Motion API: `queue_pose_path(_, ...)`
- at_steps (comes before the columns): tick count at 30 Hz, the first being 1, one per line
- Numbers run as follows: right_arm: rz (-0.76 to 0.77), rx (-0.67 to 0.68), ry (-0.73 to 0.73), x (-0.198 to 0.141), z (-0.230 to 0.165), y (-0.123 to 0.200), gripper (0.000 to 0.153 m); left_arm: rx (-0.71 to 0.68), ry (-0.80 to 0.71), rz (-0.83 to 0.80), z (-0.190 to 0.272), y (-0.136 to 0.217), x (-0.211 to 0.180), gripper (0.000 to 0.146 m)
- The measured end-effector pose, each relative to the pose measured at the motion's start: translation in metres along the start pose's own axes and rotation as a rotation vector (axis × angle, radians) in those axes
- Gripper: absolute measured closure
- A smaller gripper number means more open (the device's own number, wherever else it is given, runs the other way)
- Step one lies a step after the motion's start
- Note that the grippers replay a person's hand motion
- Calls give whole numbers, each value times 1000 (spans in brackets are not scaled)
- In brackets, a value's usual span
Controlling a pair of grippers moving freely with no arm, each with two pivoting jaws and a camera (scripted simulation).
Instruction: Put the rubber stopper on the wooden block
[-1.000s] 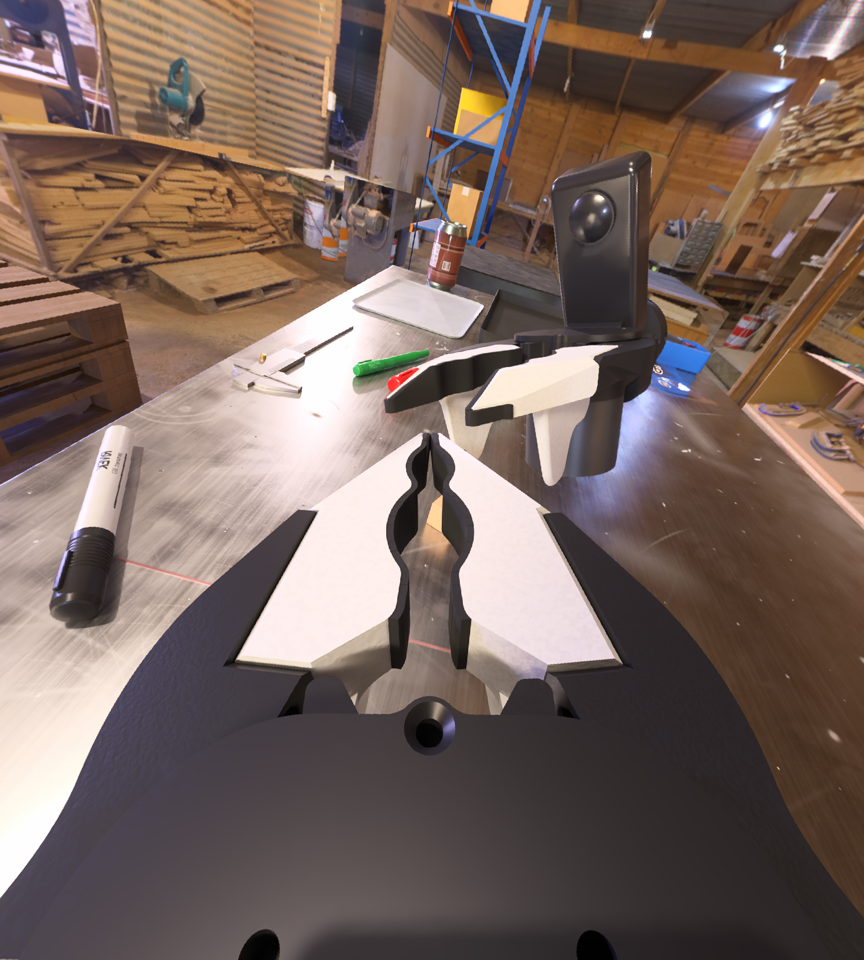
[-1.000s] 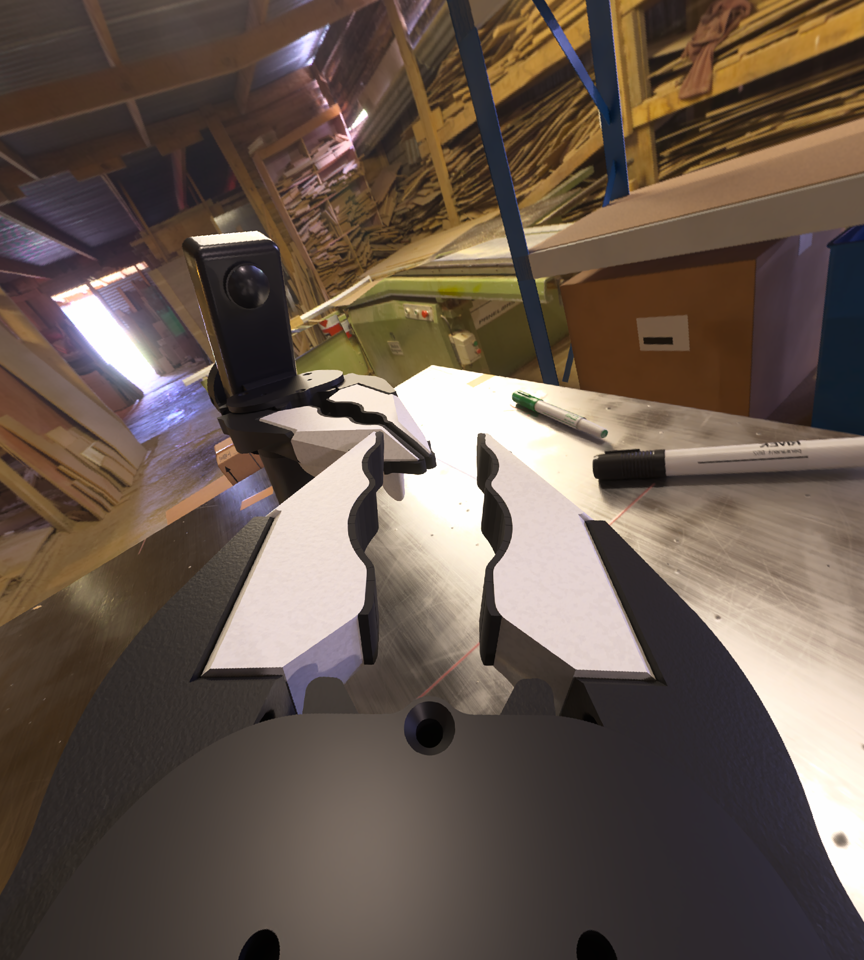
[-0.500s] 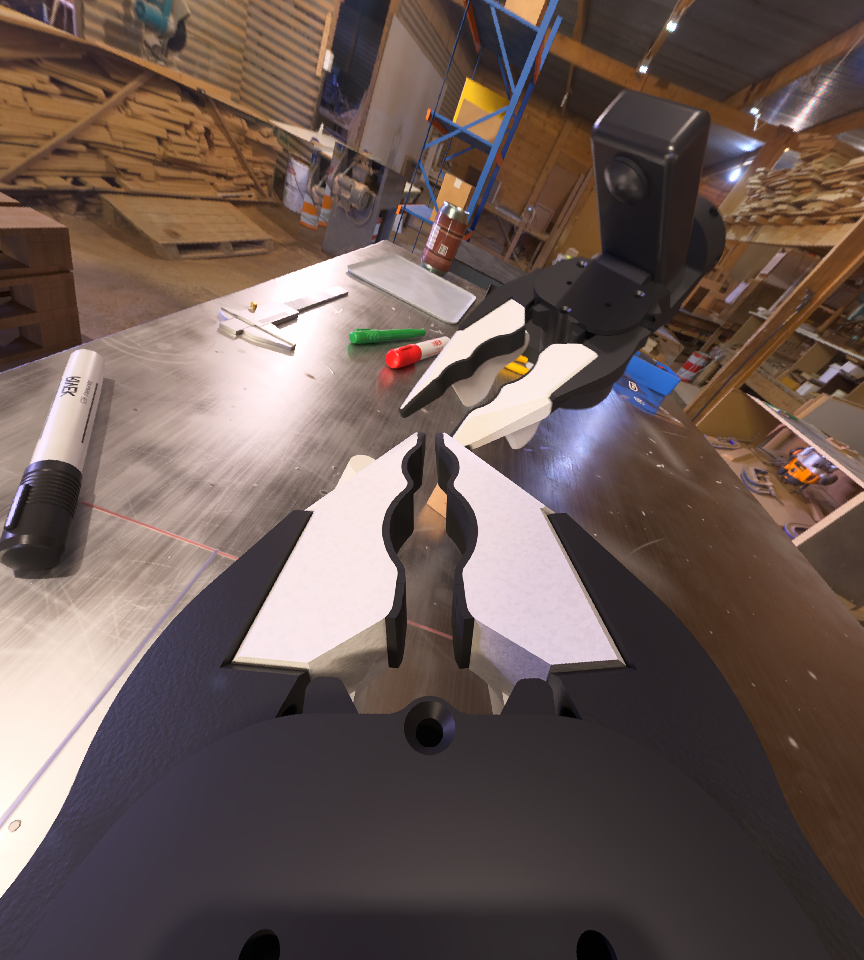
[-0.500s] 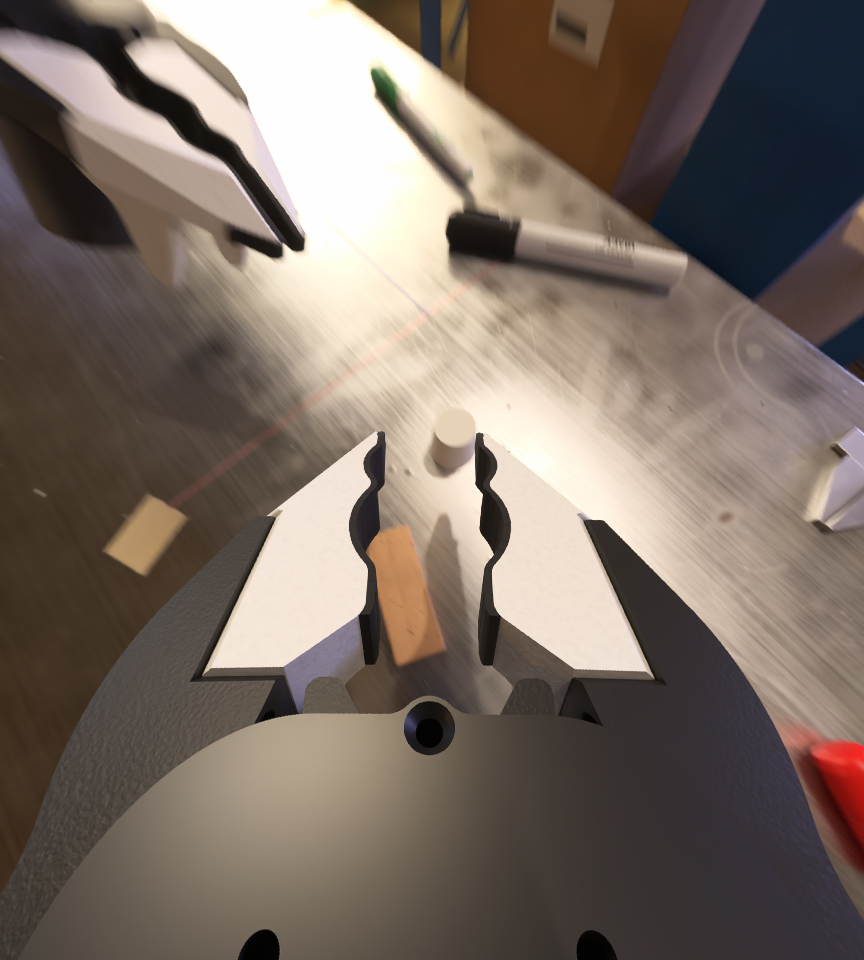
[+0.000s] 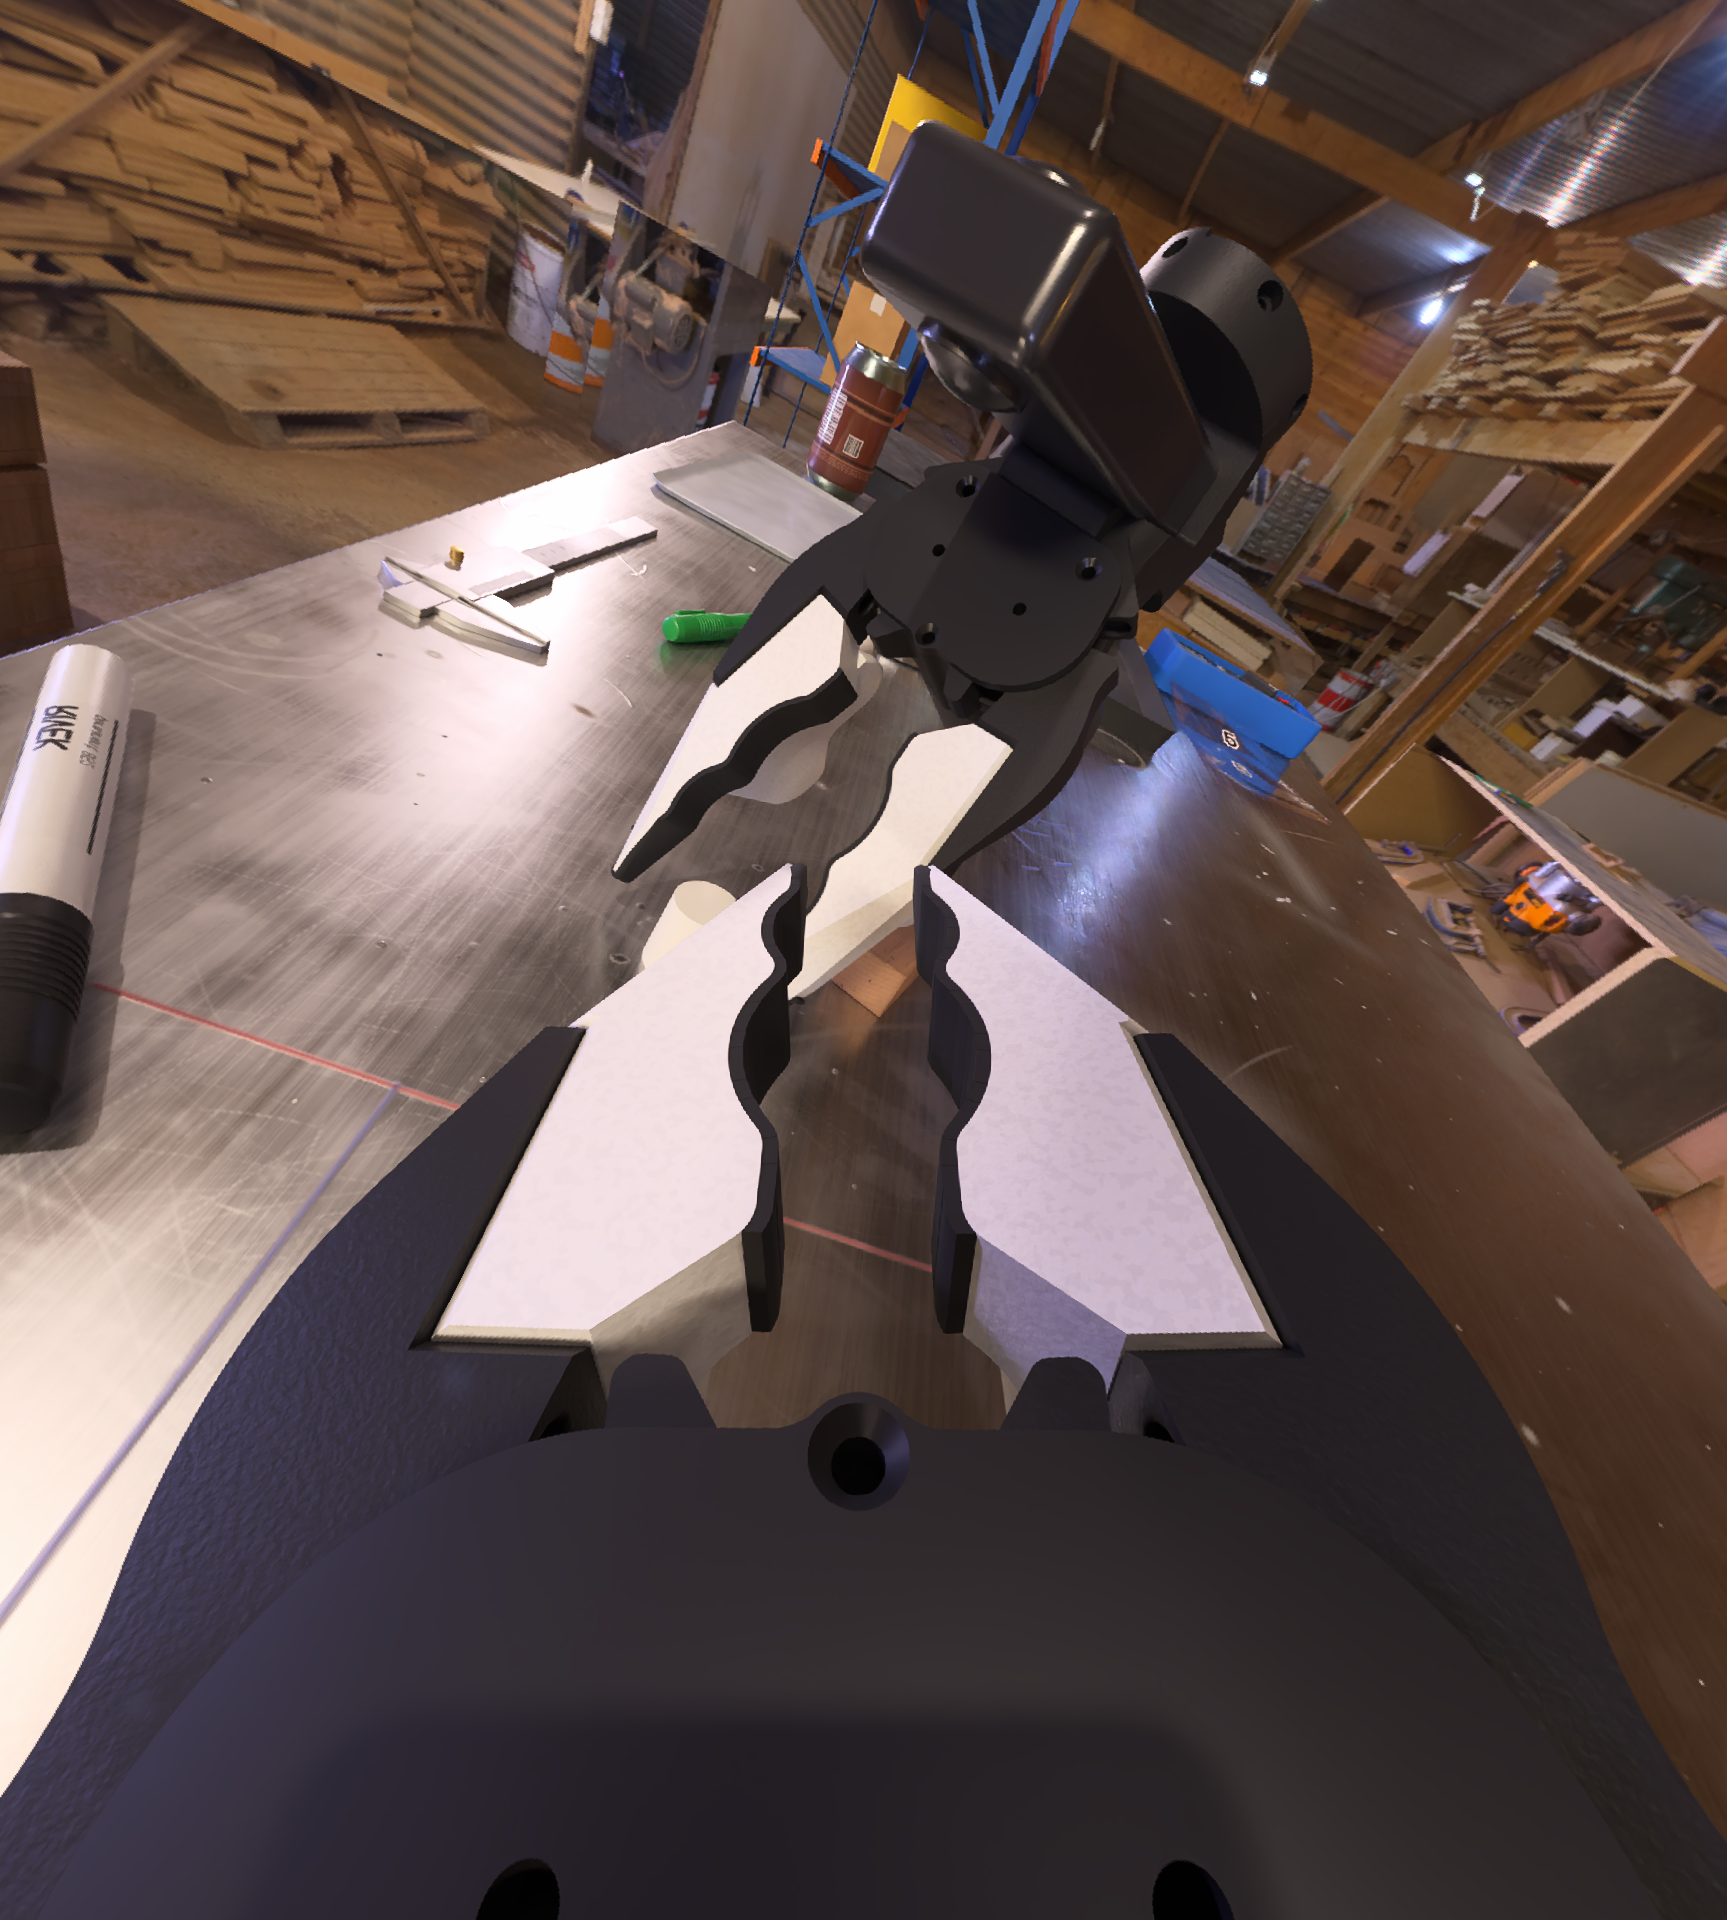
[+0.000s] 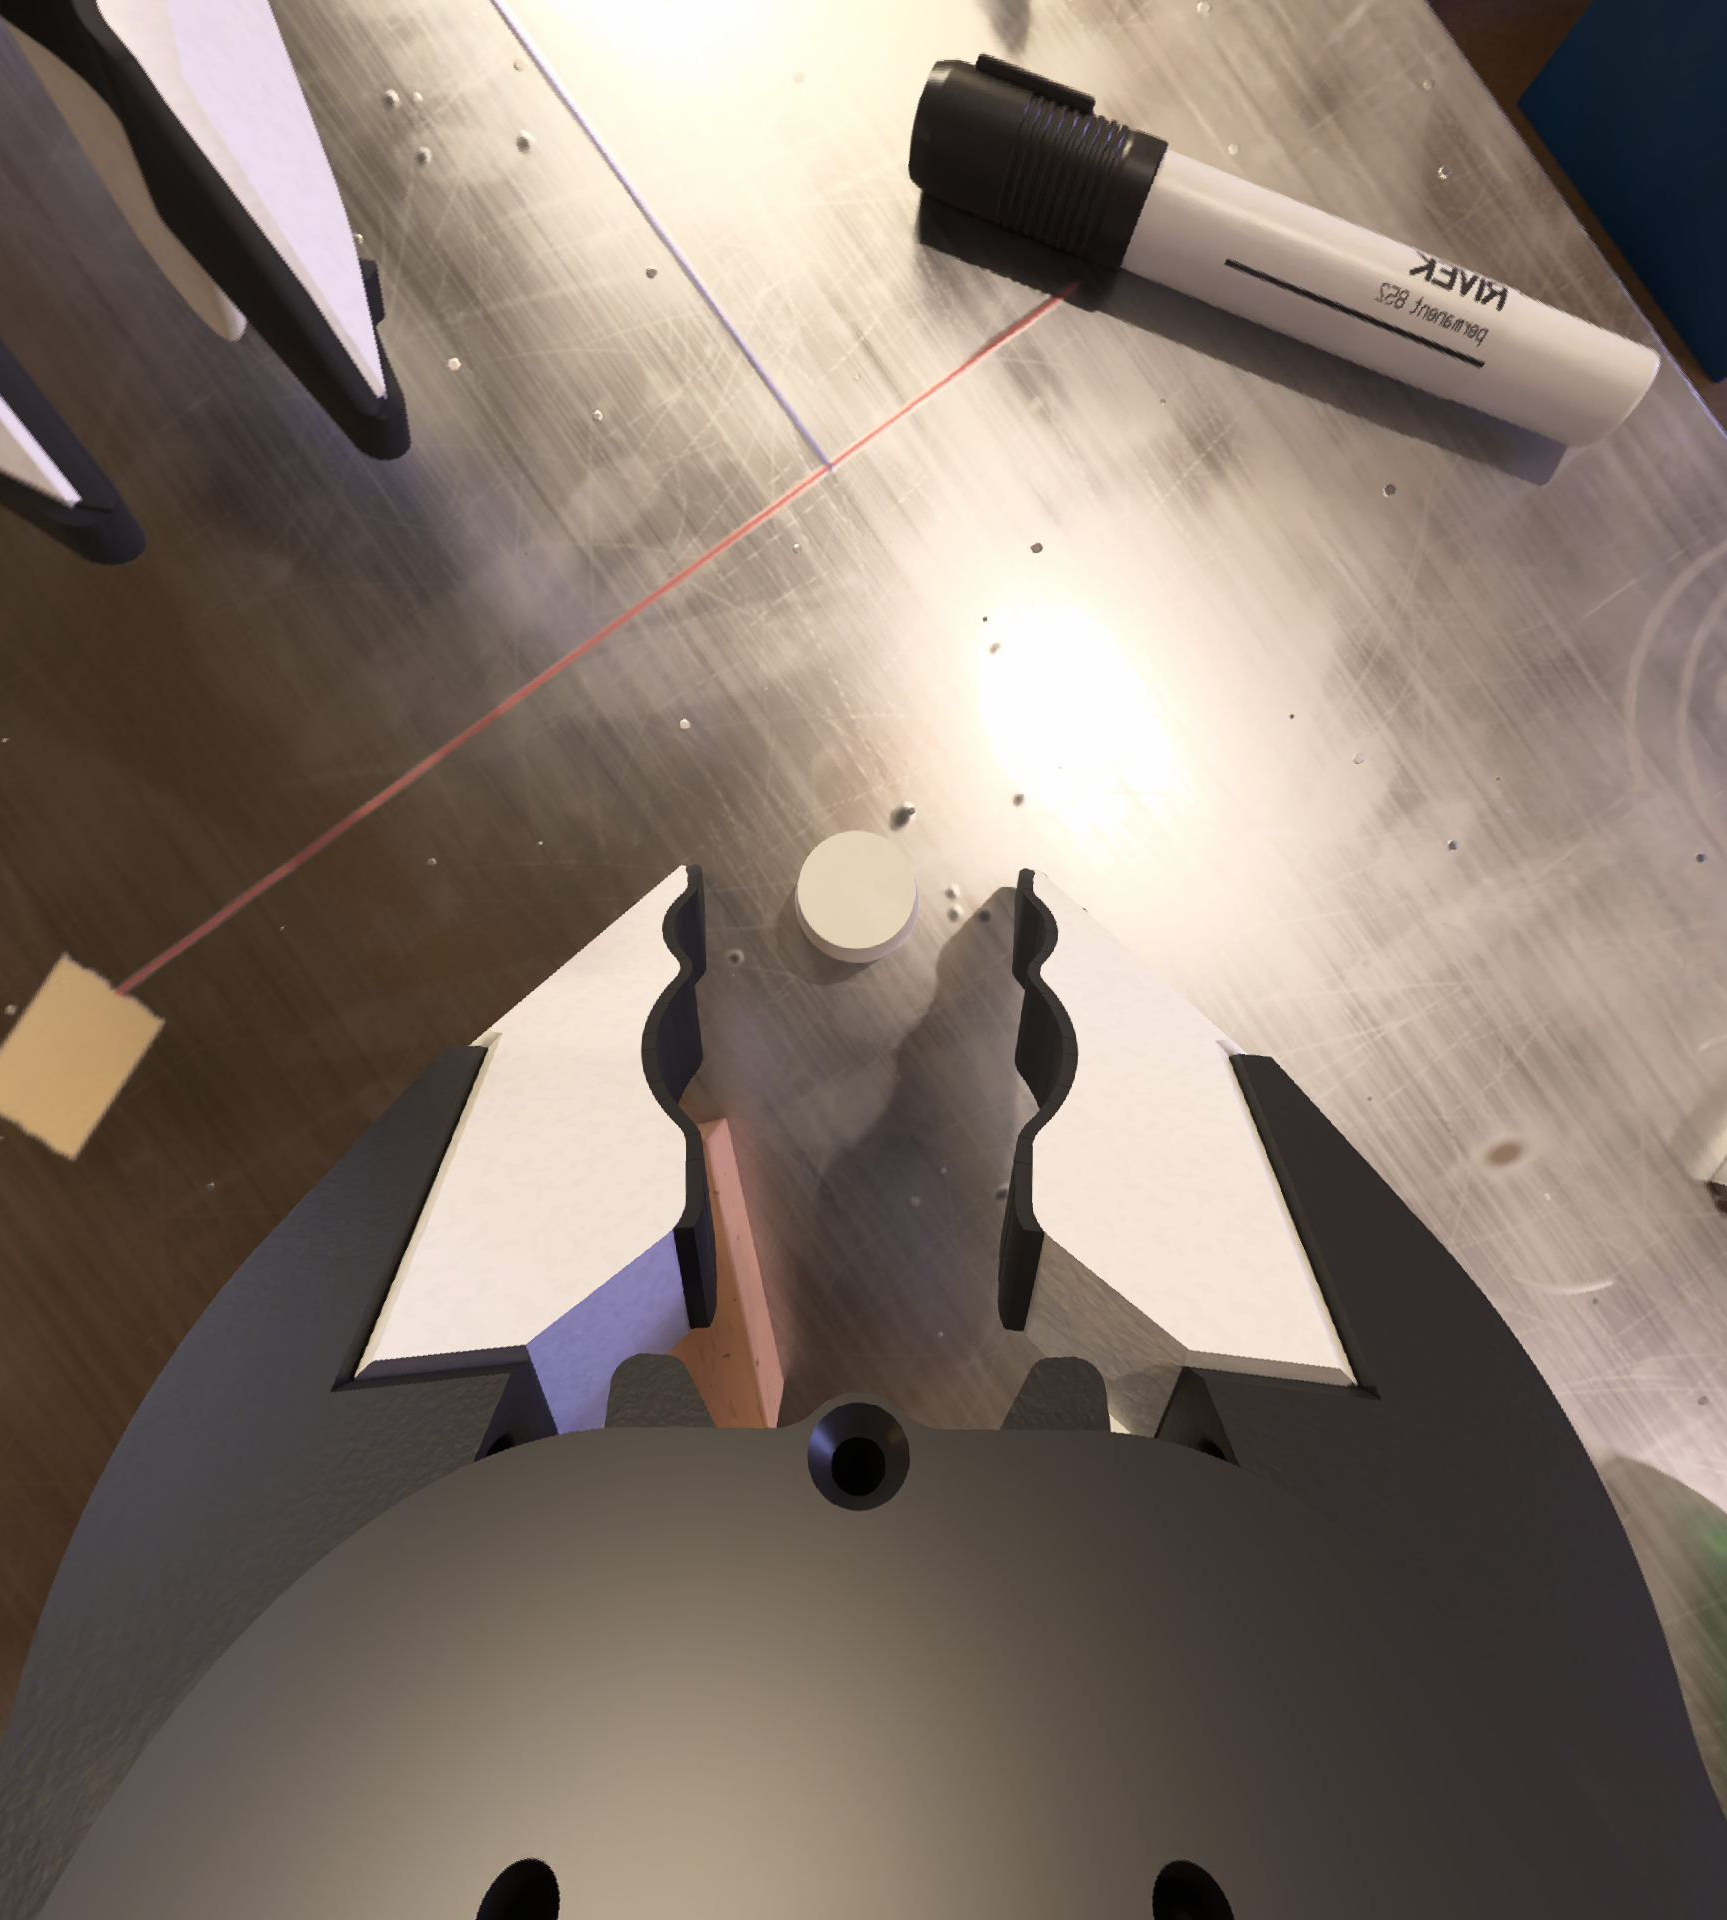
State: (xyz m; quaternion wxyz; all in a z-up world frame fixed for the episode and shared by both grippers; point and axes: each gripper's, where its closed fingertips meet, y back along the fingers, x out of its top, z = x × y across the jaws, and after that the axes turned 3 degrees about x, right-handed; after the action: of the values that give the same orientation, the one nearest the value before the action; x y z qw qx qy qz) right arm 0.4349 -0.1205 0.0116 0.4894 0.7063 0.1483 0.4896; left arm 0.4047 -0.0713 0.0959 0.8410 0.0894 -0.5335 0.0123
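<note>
The rubber stopper (image 6: 856,896) is a pale round plug standing on the metal table top. In the right wrist view it lies just ahead of my right gripper (image 6: 857,879), which is open, empty and points down at the table. The wooden block (image 6: 739,1278) lies flat between its fingers, against the left one. In the left wrist view the stopper (image 5: 695,902) and the block (image 5: 874,982) lie under the right gripper (image 5: 734,920), partly hidden. My left gripper (image 5: 859,878) is a little open and empty, close in front of them.
A black-capped white marker (image 6: 1274,249) lies beyond the stopper, and a tan square patch (image 6: 67,1055) ends a thin red line at the left. A caliper (image 5: 495,592), a green marker (image 5: 703,627), a can (image 5: 851,421) and a blue box (image 5: 1228,727) lie farther off.
My right gripper has tipped from level to pointing down, dropped over the block and stopper, and spread its jaws wider. My left gripper's jaws have parted a little.
</note>
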Motion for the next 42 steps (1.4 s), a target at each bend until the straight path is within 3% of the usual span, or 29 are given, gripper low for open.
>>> queue_pose_path(6, -19, -42, 13, -2, 2, 0, 102, -11, 11, 0, 0, 0, 0, 126)
queue_pose_path(14, 3, -74, 1, -2, 0, 1, 129, -18, 18, -4, 0, 0, -1, 126)
queue_pose_path(30, 26, -59, -18, -3, -1, 6, 129, -17, 23, -9, 0, -1, -2, 126)
queue_pose_path(42, 103, -51, -33, -8, -3, 41, 129, -12, 12, -20, 1, -2, -3, 126)
